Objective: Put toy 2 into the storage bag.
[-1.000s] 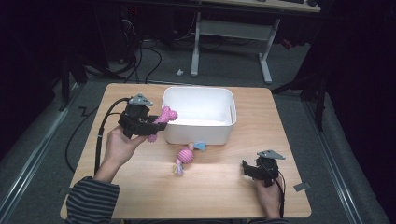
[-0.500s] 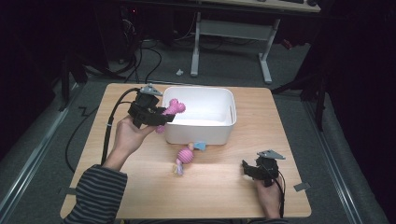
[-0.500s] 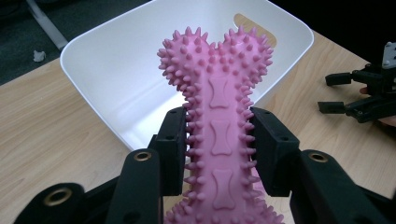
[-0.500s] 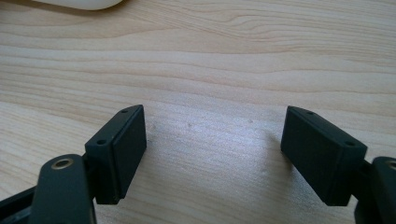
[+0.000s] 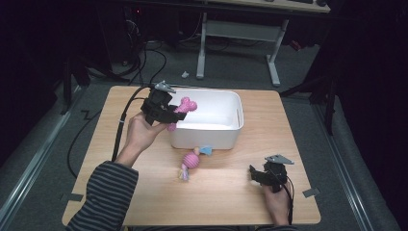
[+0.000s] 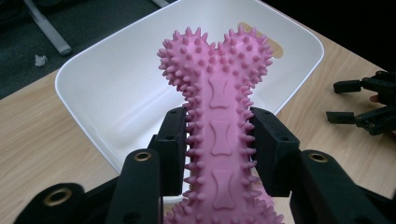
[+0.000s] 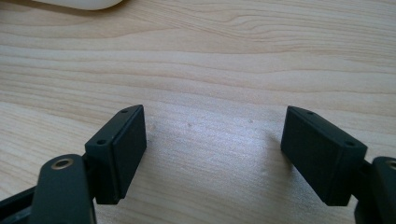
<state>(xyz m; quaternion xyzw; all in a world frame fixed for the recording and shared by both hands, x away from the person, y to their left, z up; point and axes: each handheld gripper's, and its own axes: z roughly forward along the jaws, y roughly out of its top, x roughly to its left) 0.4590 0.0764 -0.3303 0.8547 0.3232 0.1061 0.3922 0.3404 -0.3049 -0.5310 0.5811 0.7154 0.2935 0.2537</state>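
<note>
Pink spiky bone point(image 6: 217, 140) clamped between left gripper point(image 6: 218, 149) pads.

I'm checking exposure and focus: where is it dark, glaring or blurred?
High view: the room around the table is near black. Left gripper view: soft glare on the white bin; the spiky pink bone toy is sharp. Right gripper view: wood grain is crisp, the nearest jaw parts slightly soft.

Pink bone point(image 6: 219, 140) lower end cut off by frame.
</note>
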